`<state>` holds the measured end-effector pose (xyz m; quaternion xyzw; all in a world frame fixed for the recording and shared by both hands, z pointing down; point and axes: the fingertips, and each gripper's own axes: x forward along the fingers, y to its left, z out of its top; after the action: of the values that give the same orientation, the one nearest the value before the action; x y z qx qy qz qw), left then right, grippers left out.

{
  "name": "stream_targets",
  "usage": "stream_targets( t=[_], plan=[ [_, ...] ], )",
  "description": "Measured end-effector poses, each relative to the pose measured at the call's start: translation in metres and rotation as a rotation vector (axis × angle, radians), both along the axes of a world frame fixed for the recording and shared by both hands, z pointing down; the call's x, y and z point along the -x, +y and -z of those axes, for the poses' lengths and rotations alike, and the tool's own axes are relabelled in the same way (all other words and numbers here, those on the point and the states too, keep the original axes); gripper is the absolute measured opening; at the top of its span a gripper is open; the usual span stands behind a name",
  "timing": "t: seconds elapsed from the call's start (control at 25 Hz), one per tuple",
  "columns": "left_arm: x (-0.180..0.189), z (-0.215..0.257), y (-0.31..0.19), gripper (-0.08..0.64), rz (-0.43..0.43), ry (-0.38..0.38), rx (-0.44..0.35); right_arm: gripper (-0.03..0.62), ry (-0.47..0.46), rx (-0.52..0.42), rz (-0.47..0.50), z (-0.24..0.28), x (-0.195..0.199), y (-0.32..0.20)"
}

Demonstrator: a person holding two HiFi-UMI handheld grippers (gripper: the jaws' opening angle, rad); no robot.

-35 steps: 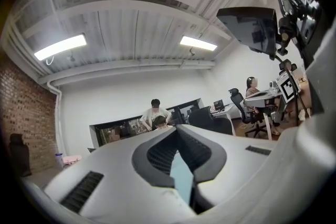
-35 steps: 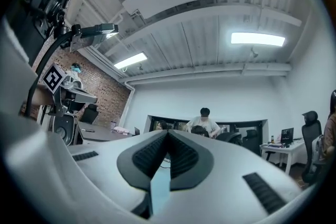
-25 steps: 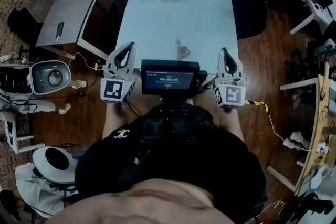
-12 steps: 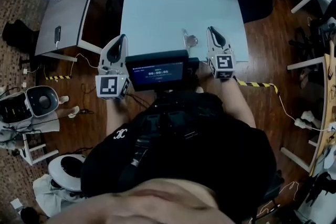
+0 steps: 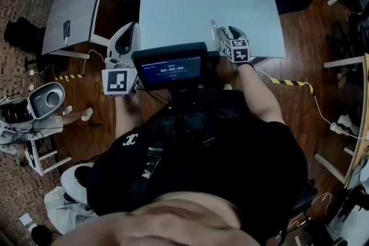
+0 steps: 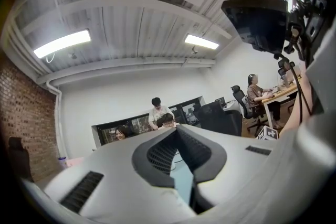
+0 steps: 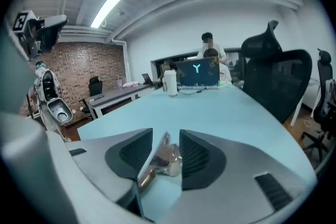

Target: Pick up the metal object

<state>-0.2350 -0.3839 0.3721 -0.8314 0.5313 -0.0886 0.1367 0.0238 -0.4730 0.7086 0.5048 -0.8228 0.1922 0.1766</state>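
gleaming metal object (image 7: pixel 164 160), thin, tilted

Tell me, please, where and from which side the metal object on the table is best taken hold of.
Probably its thin flat plate, pinched across the two broad faces, coming from the near edge of the table. The metal object stands tilted on edge, offering a face to each jaw; its rounded lump looks likelier to slip. The right gripper has its jaws opening around it.
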Motion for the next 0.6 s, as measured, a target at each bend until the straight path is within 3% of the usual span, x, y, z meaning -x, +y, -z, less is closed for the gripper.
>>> stream_targets(
  t=[0.2,0.6],
  plan=[
    [-0.002,-0.003,0.0,0.011,-0.003,-0.012,0.014,0.21,0.015,0.155,-0.033,-0.049,-0.013,0.003],
    [-0.001,-0.007,0.003,0.011,0.008,-0.03,0.03,0.195,0.012,0.232,-0.048,-0.074,-0.008,-0.003]
  ],
)
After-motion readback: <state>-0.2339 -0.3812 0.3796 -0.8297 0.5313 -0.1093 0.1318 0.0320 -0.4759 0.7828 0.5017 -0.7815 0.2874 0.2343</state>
